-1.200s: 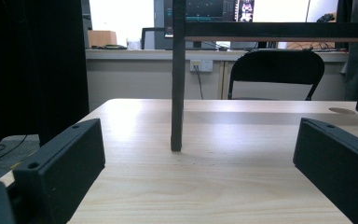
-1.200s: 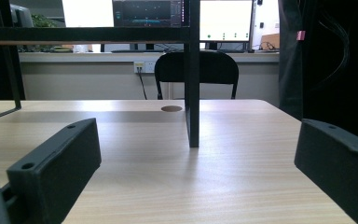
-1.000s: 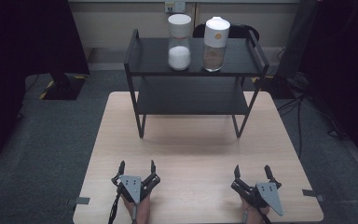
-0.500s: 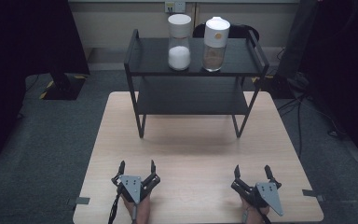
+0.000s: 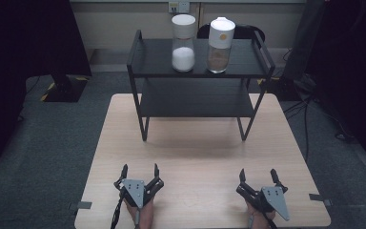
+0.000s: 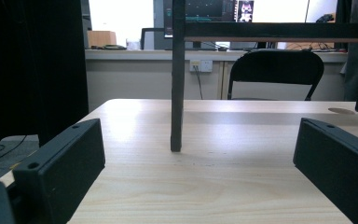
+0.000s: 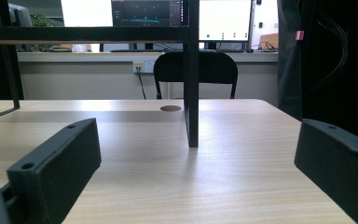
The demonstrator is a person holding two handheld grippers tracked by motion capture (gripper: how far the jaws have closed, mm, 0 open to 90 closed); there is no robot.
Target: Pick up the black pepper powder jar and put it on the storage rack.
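Both claws unmoved, jaws spread, table

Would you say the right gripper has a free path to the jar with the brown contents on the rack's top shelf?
Probably yes: the right gripper is open, the table ahead is bare, and the jar stands near the shelf's front edge, unobstructed.

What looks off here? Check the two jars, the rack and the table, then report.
Nothing stands out. Both jars stand upright and capped on the rack's top shelf, nothing spilled. Left gripper and right gripper rest open at the table's near edge.
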